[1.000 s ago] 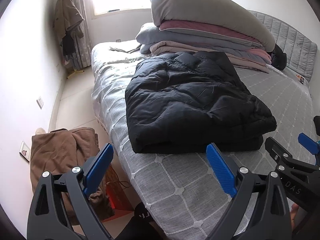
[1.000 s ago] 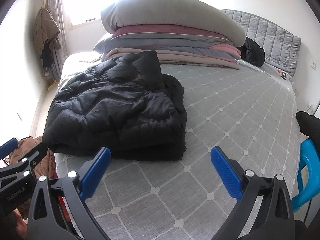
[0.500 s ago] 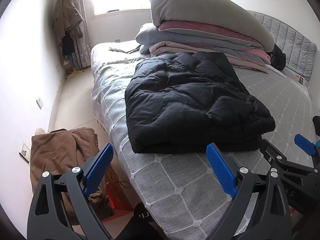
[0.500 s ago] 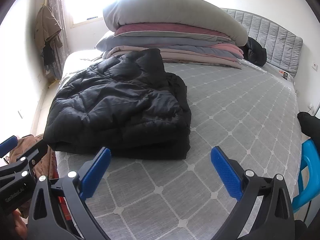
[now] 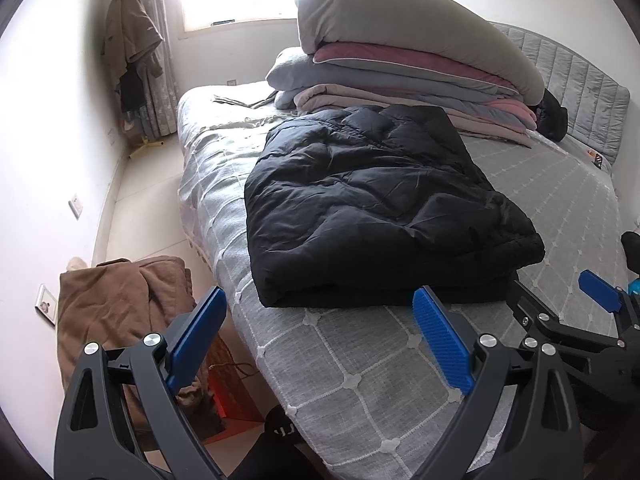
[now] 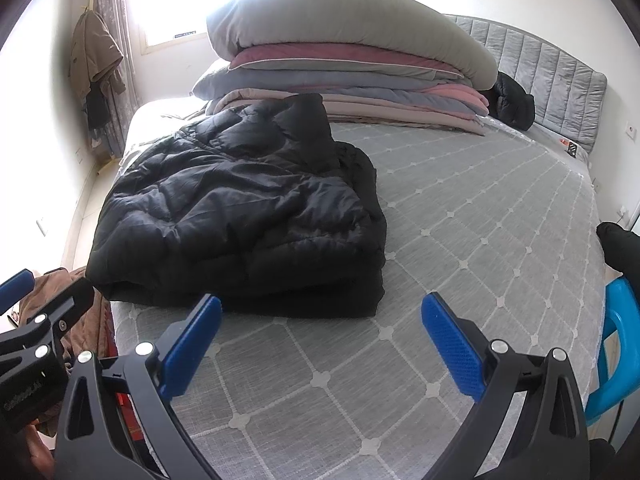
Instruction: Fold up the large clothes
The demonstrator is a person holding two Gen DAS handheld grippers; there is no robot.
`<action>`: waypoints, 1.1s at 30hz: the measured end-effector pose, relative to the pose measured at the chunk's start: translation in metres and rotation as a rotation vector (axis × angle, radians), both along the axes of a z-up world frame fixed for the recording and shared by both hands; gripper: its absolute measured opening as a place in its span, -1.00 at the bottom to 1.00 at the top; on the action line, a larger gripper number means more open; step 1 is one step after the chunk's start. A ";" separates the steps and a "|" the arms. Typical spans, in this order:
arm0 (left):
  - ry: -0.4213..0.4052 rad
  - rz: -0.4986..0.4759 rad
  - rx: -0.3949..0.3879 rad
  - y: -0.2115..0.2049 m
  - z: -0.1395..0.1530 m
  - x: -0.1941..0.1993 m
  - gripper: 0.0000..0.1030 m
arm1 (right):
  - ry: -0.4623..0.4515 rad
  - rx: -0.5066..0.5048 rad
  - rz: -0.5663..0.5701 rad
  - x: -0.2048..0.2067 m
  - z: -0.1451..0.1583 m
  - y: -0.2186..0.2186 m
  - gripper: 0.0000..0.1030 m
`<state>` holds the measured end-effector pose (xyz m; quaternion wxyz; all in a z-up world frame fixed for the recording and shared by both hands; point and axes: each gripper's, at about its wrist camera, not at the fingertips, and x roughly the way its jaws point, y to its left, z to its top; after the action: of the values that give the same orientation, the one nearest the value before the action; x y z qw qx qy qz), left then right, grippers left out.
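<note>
A black puffer jacket lies folded in a thick bundle on the grey quilted bed, near its left edge; it also shows in the right wrist view. My left gripper is open and empty, held back from the jacket's near edge over the bed's corner. My right gripper is open and empty, just short of the jacket's near right corner. The right gripper shows at the right of the left wrist view. One blue tip of the left gripper shows at the left edge of the right wrist view.
A stack of folded quilts and a grey pillow sits at the far side of the bed, with a black item by the padded headboard. A brown garment lies heaped left of the bed. A blue chair stands at the right.
Both grippers have drifted slightly, so the jacket sits a little differently in each view. Both stay open and empty; the jacket has not moved.
</note>
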<state>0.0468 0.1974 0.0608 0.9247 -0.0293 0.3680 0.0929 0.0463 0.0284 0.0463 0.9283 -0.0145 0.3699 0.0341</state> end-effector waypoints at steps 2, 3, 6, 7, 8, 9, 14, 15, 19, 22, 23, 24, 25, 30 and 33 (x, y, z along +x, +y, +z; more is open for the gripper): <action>0.001 -0.002 -0.001 -0.001 0.000 0.000 0.76 | 0.000 0.000 0.001 0.000 0.000 0.000 0.88; 0.000 -0.002 -0.001 -0.001 0.000 0.000 0.76 | 0.000 0.000 0.000 0.000 0.000 0.000 0.88; 0.001 0.000 -0.001 -0.001 0.000 0.000 0.76 | 0.000 0.000 0.000 0.000 0.000 0.000 0.88; 0.001 0.000 -0.001 0.000 0.000 -0.001 0.76 | 0.000 0.000 -0.001 0.000 -0.001 0.001 0.88; 0.002 -0.001 -0.003 0.000 0.000 0.000 0.76 | 0.000 0.000 0.000 0.000 -0.001 0.000 0.88; 0.005 -0.001 -0.005 0.000 0.000 0.000 0.76 | 0.001 -0.001 0.000 0.001 -0.001 0.000 0.88; 0.009 -0.001 -0.014 0.001 -0.001 0.003 0.76 | -0.001 -0.003 0.000 0.001 -0.001 0.000 0.88; 0.009 -0.001 -0.013 0.001 -0.001 0.003 0.76 | -0.002 -0.003 0.000 0.001 -0.001 0.001 0.88; 0.015 0.002 -0.022 0.003 -0.002 0.004 0.76 | -0.012 -0.007 -0.004 0.001 0.002 -0.002 0.88; 0.015 0.004 -0.027 0.005 -0.003 0.004 0.76 | -0.018 -0.004 -0.010 0.002 0.004 -0.005 0.88; 0.015 0.005 -0.027 0.005 -0.003 0.004 0.76 | -0.018 -0.002 -0.010 0.002 0.005 -0.006 0.88; 0.016 0.004 -0.026 0.005 -0.003 0.004 0.76 | -0.020 -0.002 -0.011 0.002 0.006 -0.006 0.88; 0.016 0.004 -0.026 0.005 -0.003 0.004 0.76 | -0.020 -0.003 -0.011 0.003 0.007 -0.006 0.88; 0.016 0.003 -0.026 0.005 -0.003 0.004 0.77 | -0.019 -0.004 -0.006 0.004 0.007 -0.007 0.88; 0.015 0.005 -0.028 0.005 -0.003 0.004 0.77 | -0.020 -0.003 -0.003 0.004 0.008 -0.007 0.88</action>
<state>0.0512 0.2024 0.0577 0.9212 -0.0426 0.3760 0.0902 0.0504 0.0215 0.0546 0.9320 -0.0159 0.3606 0.0322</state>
